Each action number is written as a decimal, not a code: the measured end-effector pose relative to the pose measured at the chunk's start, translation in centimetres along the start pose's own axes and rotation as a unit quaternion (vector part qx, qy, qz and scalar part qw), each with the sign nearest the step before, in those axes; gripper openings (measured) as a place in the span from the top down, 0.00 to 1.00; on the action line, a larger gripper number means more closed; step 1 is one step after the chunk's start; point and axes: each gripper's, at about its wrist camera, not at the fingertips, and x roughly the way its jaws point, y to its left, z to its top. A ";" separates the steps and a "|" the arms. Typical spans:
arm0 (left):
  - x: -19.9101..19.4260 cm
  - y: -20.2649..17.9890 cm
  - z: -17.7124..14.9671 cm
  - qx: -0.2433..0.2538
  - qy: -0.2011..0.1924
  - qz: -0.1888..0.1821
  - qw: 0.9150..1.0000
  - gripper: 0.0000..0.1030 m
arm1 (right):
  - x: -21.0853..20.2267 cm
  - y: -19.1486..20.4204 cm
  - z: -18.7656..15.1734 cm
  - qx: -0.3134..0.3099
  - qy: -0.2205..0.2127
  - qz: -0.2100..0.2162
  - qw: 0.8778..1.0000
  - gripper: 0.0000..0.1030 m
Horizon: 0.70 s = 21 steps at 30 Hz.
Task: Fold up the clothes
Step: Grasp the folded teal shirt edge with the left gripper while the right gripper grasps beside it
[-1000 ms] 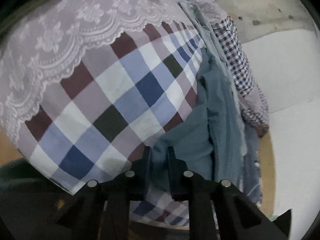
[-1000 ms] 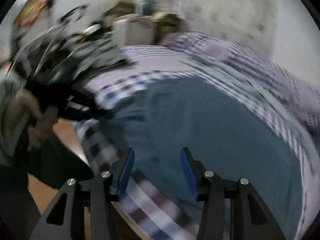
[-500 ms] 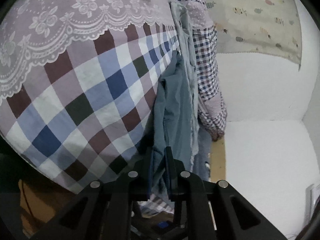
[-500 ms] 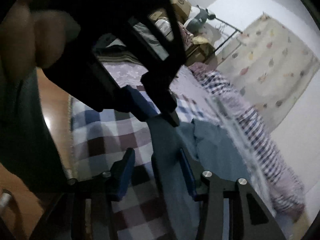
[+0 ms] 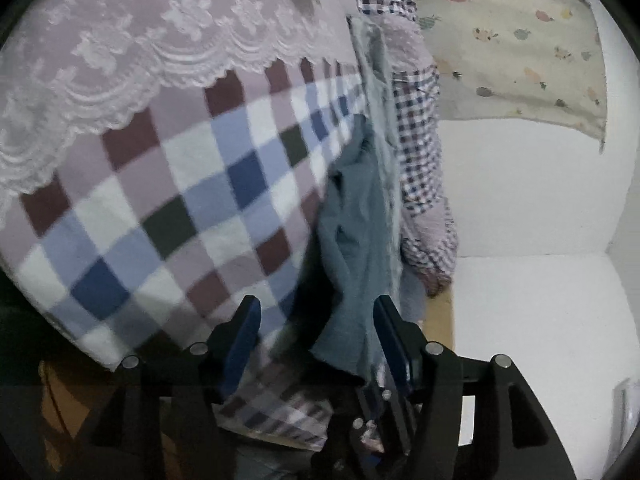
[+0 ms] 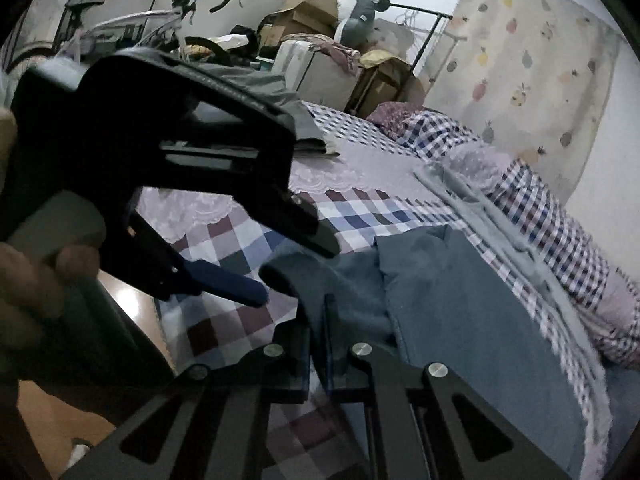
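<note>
The blue garment [image 6: 460, 320] stretches lengthwise along the checkered bedspread [image 5: 192, 208]; the right gripper [image 6: 317, 340] pinches its near edge, left gripper [image 5: 316, 332] spread apart.

Black tongs [image 5: 316, 322], blue pads [image 5: 240, 336], silver screws.

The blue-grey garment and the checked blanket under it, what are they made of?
The blue-grey garment looks like a soft, matte woven cloth, maybe cotton: it creases and drapes limply where the right hand-held gripper pinches it. The checked blanket seems a slightly fuzzy woven fabric with no shine. Its pale border looks like lace, with scalloped edges and flower patterns.
</note>
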 end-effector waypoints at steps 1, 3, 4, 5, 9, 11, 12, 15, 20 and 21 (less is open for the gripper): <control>0.0 -0.2 0.0 0.003 -0.001 -0.008 1.000 0.40 | 0.0 -0.2 0.0 -0.001 0.000 0.003 1.000 0.94; -0.2 -0.8 -0.1 0.020 -0.004 -0.017 1.000 0.42 | -0.1 -0.1 -0.1 -0.005 0.001 0.007 1.000 0.93; -0.1 -1.1 -0.1 0.027 -0.003 -0.019 0.999 0.47 | -0.1 0.1 -0.3 -0.010 0.002 0.007 1.000 0.92; 0.0 -1.4 -0.1 0.034 -0.001 -0.021 0.999 0.61 | -0.2 0.3 -0.4 -0.015 0.003 0.007 1.000 0.90; 0.9 -1.5 -0.1 0.032 0.020 -0.018 0.999 0.93 | -0.1 1.4 -1.0 -0.039 0.004 -0.016 0.999 0.61; 1.0 -1.5 -0.1 0.027 0.020 -0.022 0.999 0.95 | 0.0 1.7 -1.2 -0.054 -0.001 -0.039 0.998 0.46; 1.0 -1.6 0.0 0.027 0.018 -0.026 0.999 0.96 | 0.1 1.9 -1.2 -0.061 -0.003 -0.051 0.997 0.43; 0.8 -1.9 0.2 0.024 0.017 -0.037 0.999 0.97 | 0.5 2.1 -1.1 -0.076 -0.008 -0.082 0.994 0.32; 0.3 -2.4 0.5 0.024 0.013 -0.068 0.997 0.99 | 2.4 1.7 -0.9 -0.087 0.002 -0.132 0.987 0.27; 0.2 -2.5 0.5 0.024 0.013 -0.074 0.997 0.99 | 2.9 1.5 -0.8 -0.084 0.008 -0.137 0.987 0.27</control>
